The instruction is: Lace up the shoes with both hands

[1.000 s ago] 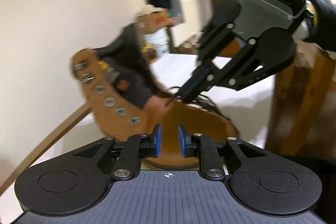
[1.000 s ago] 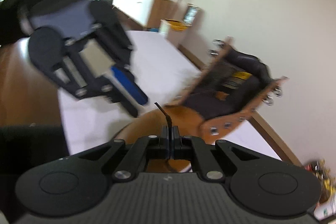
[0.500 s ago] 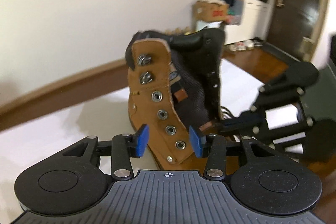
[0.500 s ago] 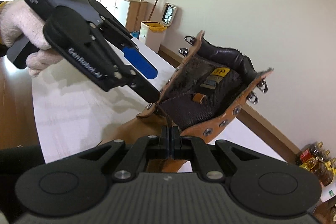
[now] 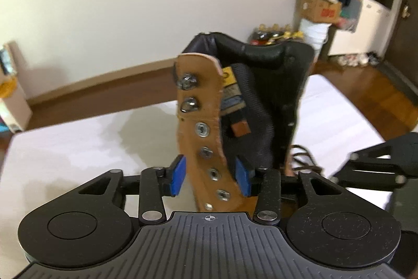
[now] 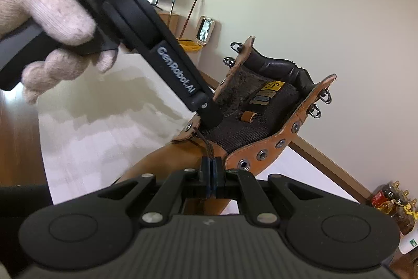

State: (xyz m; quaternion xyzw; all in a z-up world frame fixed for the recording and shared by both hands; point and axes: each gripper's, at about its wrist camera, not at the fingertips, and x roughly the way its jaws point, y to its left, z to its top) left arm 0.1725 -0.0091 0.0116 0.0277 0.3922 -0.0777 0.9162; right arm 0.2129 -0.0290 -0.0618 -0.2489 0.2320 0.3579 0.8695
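Observation:
A tan leather boot (image 5: pixel 209 148) with a dark tongue (image 6: pixel 243 127) stands on the white table (image 5: pixel 65 148). My left gripper (image 5: pixel 210 177) straddles the boot's eyelet flap (image 5: pixel 206 130). Its blue pads (image 5: pixel 177 175) are closing on either side of the flap and do not clearly press it. In the right wrist view a gloved hand (image 6: pixel 47 25) holds that left gripper (image 6: pixel 209 117), one finger inside the boot against the flap. My right gripper (image 6: pixel 211 174) is shut on the dark brown lace (image 6: pixel 207 148), which runs up to the lowest eyelet (image 6: pixel 188 126). Loose lace (image 5: pixel 303 156) lies behind the boot.
Behind the table are a pale wall and a wooden skirting board. A cardboard box (image 5: pixel 321 7), a white bucket (image 5: pixel 313 35) and a dark door stand far right. Bottles (image 6: pixel 392 203) sit on the floor near the wall, and a yellow bin (image 6: pixel 190 43) at the table's far end.
My left gripper has rolled and swung round to face the boot's eyelet flap, its jaws widening, then narrowing around it. My right gripper has kept the lace pinched, nearly still.

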